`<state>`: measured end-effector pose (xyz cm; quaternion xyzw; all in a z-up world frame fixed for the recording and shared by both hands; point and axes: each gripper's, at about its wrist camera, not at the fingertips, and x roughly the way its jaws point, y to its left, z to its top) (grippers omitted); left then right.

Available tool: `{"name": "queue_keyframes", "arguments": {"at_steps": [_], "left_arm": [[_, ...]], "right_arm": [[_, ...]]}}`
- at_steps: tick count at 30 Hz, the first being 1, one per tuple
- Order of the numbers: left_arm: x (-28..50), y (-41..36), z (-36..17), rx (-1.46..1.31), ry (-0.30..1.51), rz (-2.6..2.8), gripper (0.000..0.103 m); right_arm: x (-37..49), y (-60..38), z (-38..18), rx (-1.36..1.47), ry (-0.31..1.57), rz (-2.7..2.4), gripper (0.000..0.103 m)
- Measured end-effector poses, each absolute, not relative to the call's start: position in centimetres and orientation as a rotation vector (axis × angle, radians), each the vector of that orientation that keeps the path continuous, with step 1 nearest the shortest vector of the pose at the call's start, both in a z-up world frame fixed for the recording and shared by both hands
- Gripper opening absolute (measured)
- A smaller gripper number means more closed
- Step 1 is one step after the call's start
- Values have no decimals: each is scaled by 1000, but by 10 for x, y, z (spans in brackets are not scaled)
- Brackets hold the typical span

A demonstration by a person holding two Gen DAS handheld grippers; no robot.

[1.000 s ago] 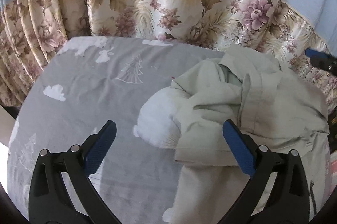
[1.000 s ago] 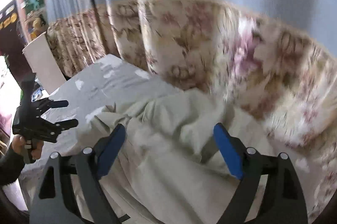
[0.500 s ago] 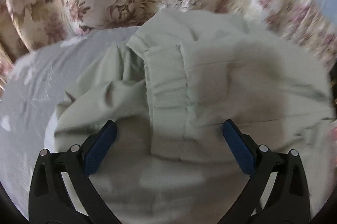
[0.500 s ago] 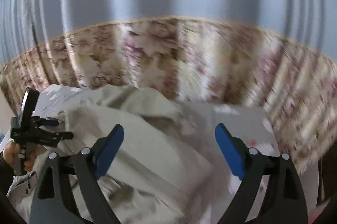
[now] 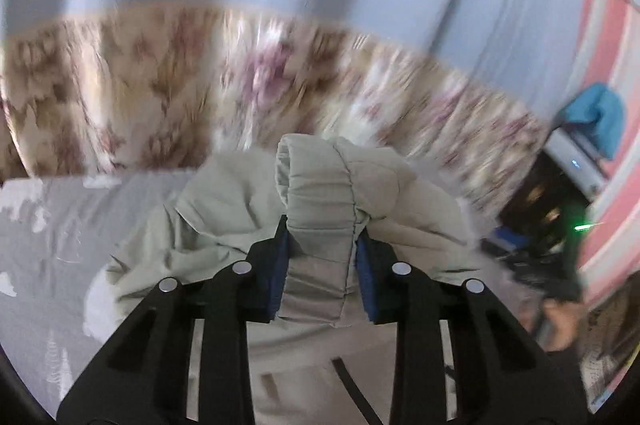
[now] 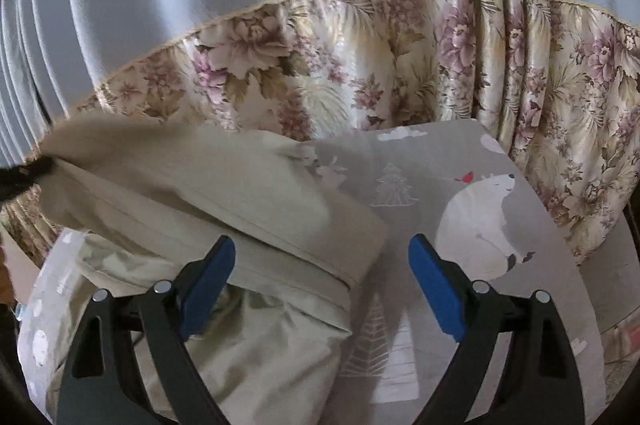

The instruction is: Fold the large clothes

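Left gripper [image 5: 322, 245]: we have its jaws, which have just been closing, pinched on the gathered elastic band [image 5: 320, 209] of the pale garment [image 5: 224, 225], lifted off the bed. We judge the band a sound hold, since it is thick and marks an end of the garment.
Right gripper [image 6: 320, 265]: we see its jaws standing wide, gripping nothing. A hemmed edge [image 6: 288, 257] of the garment lies between and below the pads, the left pad just over the cloth.
Garment: it is on the grey bed sheet [image 6: 460, 153], partly raised at the left side and crumpled beneath. We cannot tell its full shape.
Why so held: we think one end is raised to pull the cloth straight while the right gripper goes for the hem.
Containers: we see none.
Surroundings: a floral curtain [image 6: 360, 65] hangs behind the bed. A hand [image 5: 560, 317] shows blurred at the right edge of the left view.
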<state>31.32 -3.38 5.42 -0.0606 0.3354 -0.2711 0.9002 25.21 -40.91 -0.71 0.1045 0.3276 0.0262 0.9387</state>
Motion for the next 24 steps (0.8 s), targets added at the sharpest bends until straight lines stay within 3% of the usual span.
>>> {"name": "queue_keyframes", "arguments": {"at_steps": [4,9,11,13,14,15,17,18,19,20,21,22,24], "left_arm": [[303,26,50,-116,745,-487,30],[337,95,-42,-32,1000,-225,38],[339,111,-61,-24,1032,-169,46],[331,123,-60,-26,1001,-138,84],[327,126,-55,-35,973,-129,92],[321,128,-48,-50,929,-124,99],[320,119,-40,-53,890,-151,99],[325,113,-40,-45,888,-162,99],[329,103,-42,-24,886,-168,97],[335,91,-47,-1,889,-177,96],[339,82,-53,15,898,-197,83],[345,75,-59,25,920,-220,64],[356,61,-80,42,986,-230,56]], "right_arm": [[245,-390,1,156,672,67,89],[245,-372,8,83,696,28,95],[249,-370,14,69,703,6,95],[250,-368,20,54,700,-9,95],[252,-364,25,40,693,-12,95],[255,-358,29,32,691,-4,95],[264,-343,30,32,705,31,94],[269,-332,26,29,719,53,89],[276,-321,20,22,738,87,62],[287,-304,4,4,796,132,42],[293,-295,-9,-6,842,159,15],[297,-288,-20,-17,880,175,13],[300,-275,-50,-128,942,150,9]]}}
